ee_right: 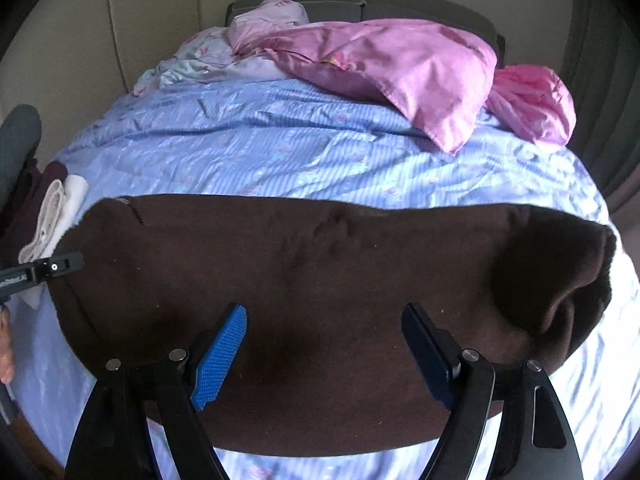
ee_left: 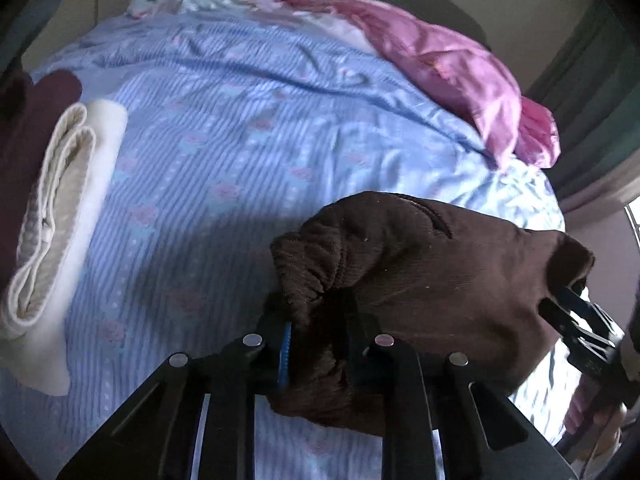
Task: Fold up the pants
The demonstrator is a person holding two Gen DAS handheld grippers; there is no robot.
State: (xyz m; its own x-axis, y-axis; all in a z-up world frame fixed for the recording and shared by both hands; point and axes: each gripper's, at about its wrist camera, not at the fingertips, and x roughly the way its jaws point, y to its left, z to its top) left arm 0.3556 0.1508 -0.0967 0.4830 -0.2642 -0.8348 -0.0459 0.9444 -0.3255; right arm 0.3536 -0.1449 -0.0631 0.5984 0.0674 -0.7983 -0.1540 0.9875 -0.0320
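Dark brown fleece pants [ee_right: 320, 280] lie folded across the near part of the blue bed. In the left wrist view my left gripper [ee_left: 318, 324] is shut on the bunched elastic waistband of the pants [ee_left: 420, 264], lifting that end. The right gripper [ee_left: 576, 320] shows at the far right edge of the pants in that view. In the right wrist view my right gripper [ee_right: 324, 316] is open, its blue-padded fingers [ee_right: 224, 352] spread just over the pants' near edge, holding nothing. The left gripper's tip [ee_right: 60, 264] shows at the pants' left end.
A blue striped floral bedsheet [ee_right: 304, 152] covers the bed. A pink pillowcase and bedding [ee_right: 400, 68] lie at the far side. A folded cream garment [ee_left: 64, 216] and a dark maroon one [ee_left: 24, 128] sit at the left edge. Walls surround the bed.
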